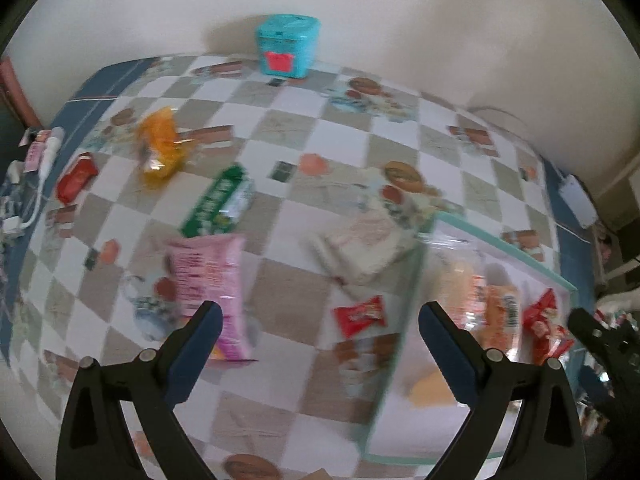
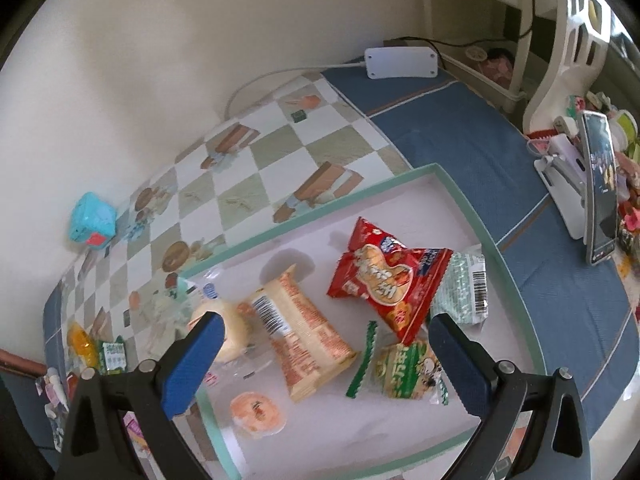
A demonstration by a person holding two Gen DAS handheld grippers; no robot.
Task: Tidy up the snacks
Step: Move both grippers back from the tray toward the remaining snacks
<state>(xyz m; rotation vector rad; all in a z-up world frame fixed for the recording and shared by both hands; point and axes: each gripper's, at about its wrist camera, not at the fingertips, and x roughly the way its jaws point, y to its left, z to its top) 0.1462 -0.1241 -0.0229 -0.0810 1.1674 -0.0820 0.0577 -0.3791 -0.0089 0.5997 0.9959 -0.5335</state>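
My left gripper (image 1: 320,316) is open and empty above the checked tablecloth. Loose snacks lie below it: a small red packet (image 1: 360,315), a pink bag (image 1: 210,280), a green packet (image 1: 220,202), a yellow-orange bag (image 1: 160,146), a red bar (image 1: 76,178) and a pale packet (image 1: 360,240). The green-rimmed tray (image 1: 428,276) stands to the right. My right gripper (image 2: 326,322) is open and empty above the tray (image 2: 320,210), which holds a red bag (image 2: 384,276), an orange packet (image 2: 304,336), a green-white packet (image 2: 404,368), a bun (image 2: 234,330) and a round jelly (image 2: 256,412).
A teal box (image 1: 289,46) stands at the table's far edge by the wall. A white power strip (image 2: 400,62) and a phone on a stand (image 2: 598,188) are at the right side. Cables and small items (image 1: 36,160) lie at the left edge.
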